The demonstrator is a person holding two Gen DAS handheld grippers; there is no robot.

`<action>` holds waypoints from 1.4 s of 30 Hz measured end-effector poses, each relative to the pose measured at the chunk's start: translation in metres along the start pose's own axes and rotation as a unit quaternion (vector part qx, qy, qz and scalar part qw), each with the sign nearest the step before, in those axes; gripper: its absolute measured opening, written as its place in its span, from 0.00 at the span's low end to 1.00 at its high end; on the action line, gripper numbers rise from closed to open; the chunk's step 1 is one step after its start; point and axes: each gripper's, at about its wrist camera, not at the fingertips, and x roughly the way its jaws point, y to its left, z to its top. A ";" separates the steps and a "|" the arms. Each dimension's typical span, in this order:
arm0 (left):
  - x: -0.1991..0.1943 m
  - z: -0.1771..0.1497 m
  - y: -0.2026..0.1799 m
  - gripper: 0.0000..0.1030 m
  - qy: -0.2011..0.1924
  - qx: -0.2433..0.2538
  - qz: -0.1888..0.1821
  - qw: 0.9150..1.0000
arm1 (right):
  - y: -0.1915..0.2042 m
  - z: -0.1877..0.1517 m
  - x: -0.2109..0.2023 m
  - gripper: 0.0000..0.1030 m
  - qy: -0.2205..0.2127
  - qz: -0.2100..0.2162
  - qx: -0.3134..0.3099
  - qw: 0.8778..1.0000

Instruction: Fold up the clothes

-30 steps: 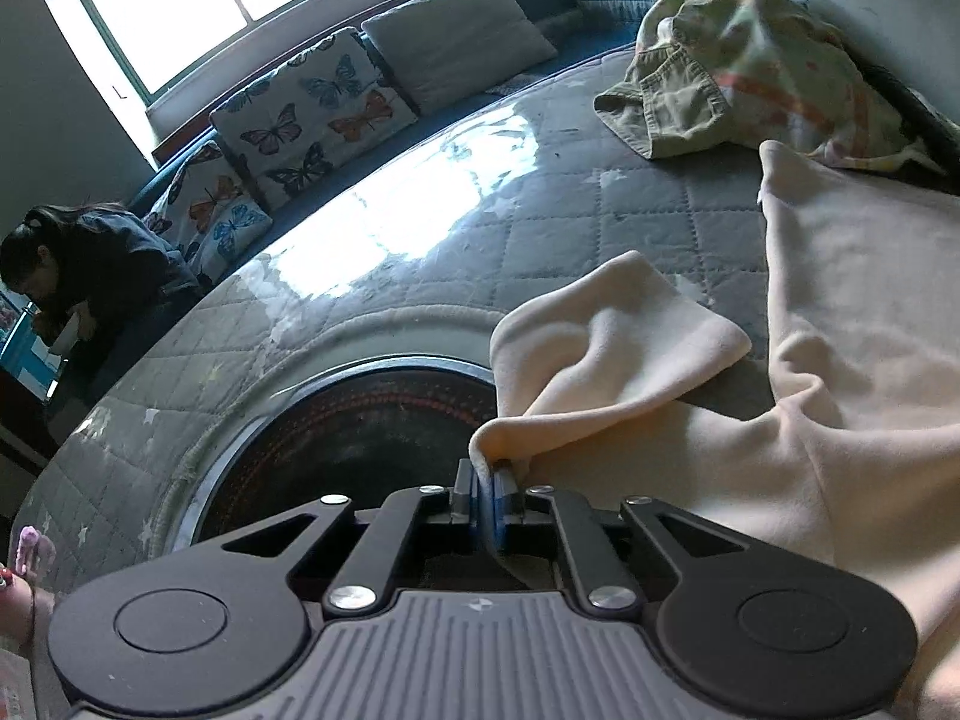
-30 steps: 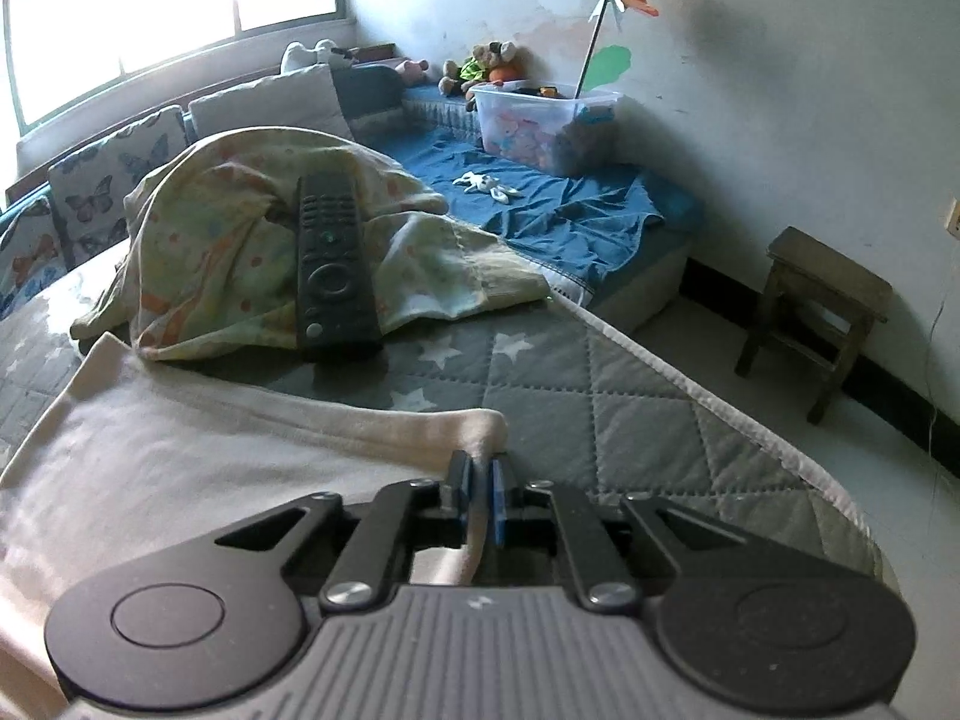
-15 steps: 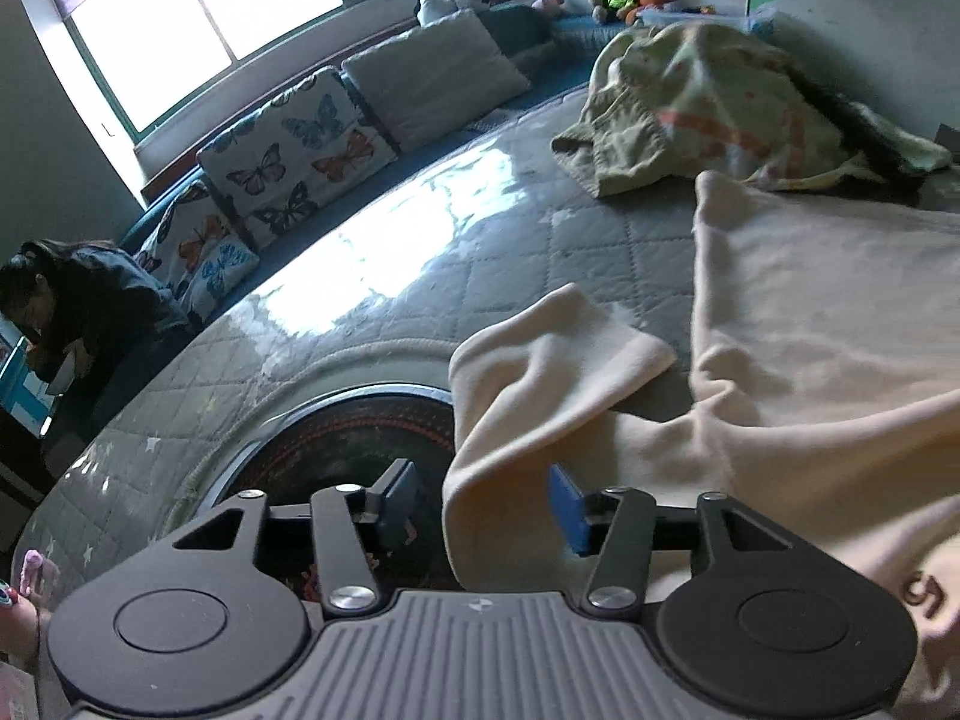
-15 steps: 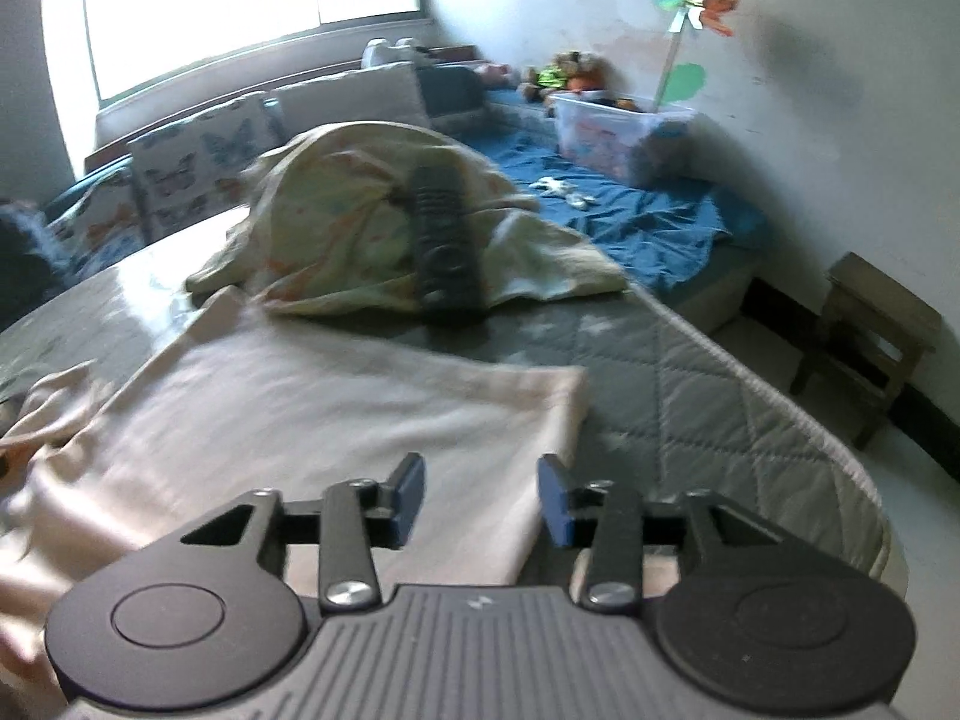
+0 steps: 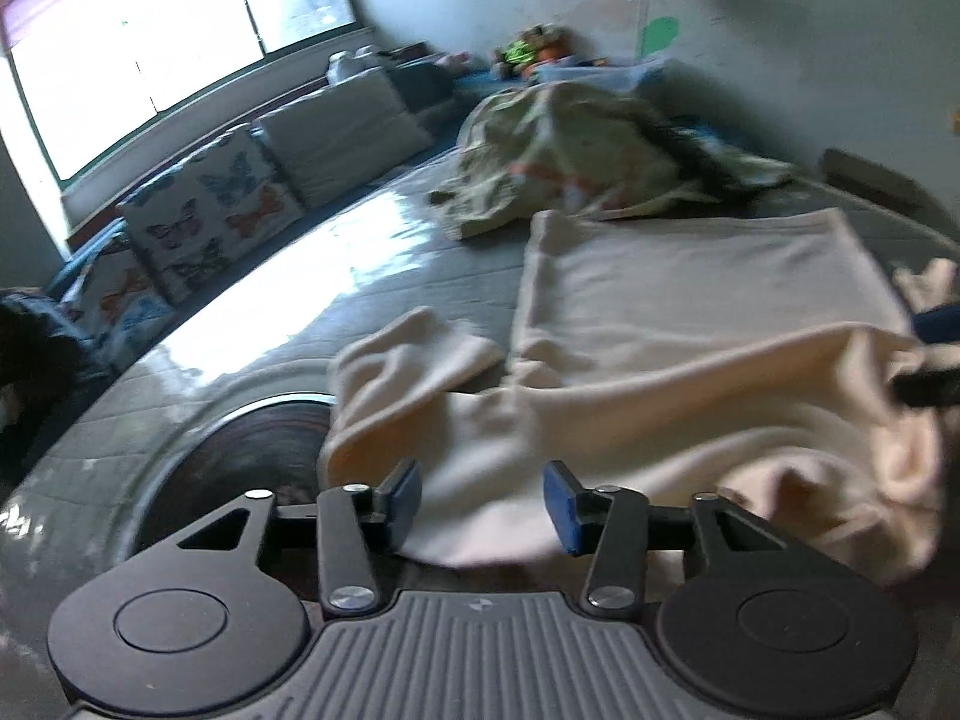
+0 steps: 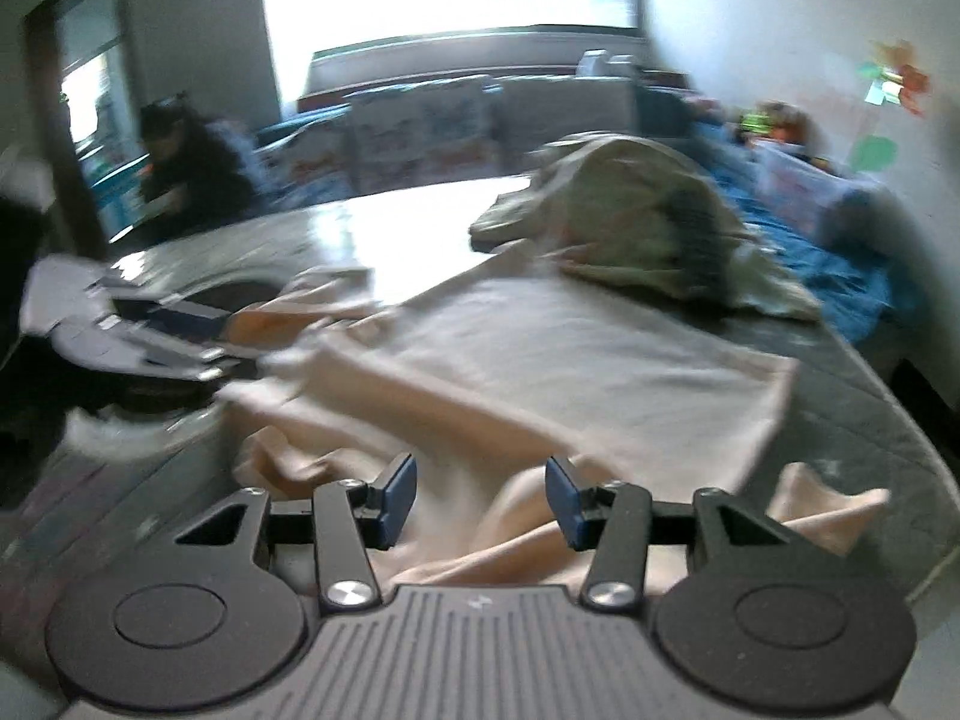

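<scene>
**Quilted bed with cream garment, both tongs spread**

We look across a grey quilted bed (image 5: 384,276) in a room lit by a wide window (image 5: 168,42), shown through two blurred fisheye views. The cream garment (image 5: 690,312) lies on the near half of the bed, its far part spread flat and its near part bunched in loose folds; one rumpled piece (image 5: 408,354) trails toward a dark round opening (image 5: 252,456) at the bed's edge. In the right wrist view we see the same cream garment (image 6: 570,348) running from the flat far panel down to crumpled folds directly ahead of the tool.

Our left gripper (image 5: 483,501) has its blue-padded tongs apart, with the garment's near edge lying between and just beyond them; we cannot tell whether either pad touches the cloth. Our right gripper (image 6: 480,501) likewise has its tongs apart, framing the bunched folds. The left gripper also appears, smeared, at the left of the right wrist view.

Beyond the garment rests a heap of pale green printed cloth (image 5: 570,168). Butterfly-patterned cushions (image 5: 210,210) and plain cushions (image 5: 342,132) line the bench under the window. A dark-haired person (image 6: 186,162) sits at the far left.
</scene>
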 end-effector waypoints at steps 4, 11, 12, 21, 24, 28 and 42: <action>-0.012 -0.004 -0.010 0.38 -0.007 0.008 -0.059 0.998 | 0.030 -0.007 -0.006 0.43 0.012 0.043 -0.038 0.998; -0.010 -0.013 -0.032 0.33 -0.007 0.050 -0.099 0.994 | 0.043 -0.018 0.015 0.16 0.043 0.059 -0.028 0.997; -0.008 -0.015 -0.032 0.16 -0.003 0.051 -0.100 0.994 | 0.043 -0.020 0.017 0.09 0.046 0.059 -0.026 0.997; -0.034 -0.026 -0.019 0.00 -0.017 0.064 -0.129 0.989 | 0.054 -0.023 -0.022 0.04 0.020 0.084 -0.049 0.995; -0.046 -0.035 -0.019 0.00 -0.018 0.080 -0.135 0.987 | 0.062 -0.033 -0.028 0.07 0.047 0.112 -0.075 0.990; -0.049 -0.044 -0.018 0.00 -0.007 0.081 -0.137 0.987 | 0.058 -0.033 -0.031 0.11 0.046 0.116 -0.055 0.991; -0.031 -0.035 -0.019 0.30 -0.009 0.076 -0.150 0.986 | 0.061 -0.020 0.016 0.25 0.047 0.081 -0.061 0.994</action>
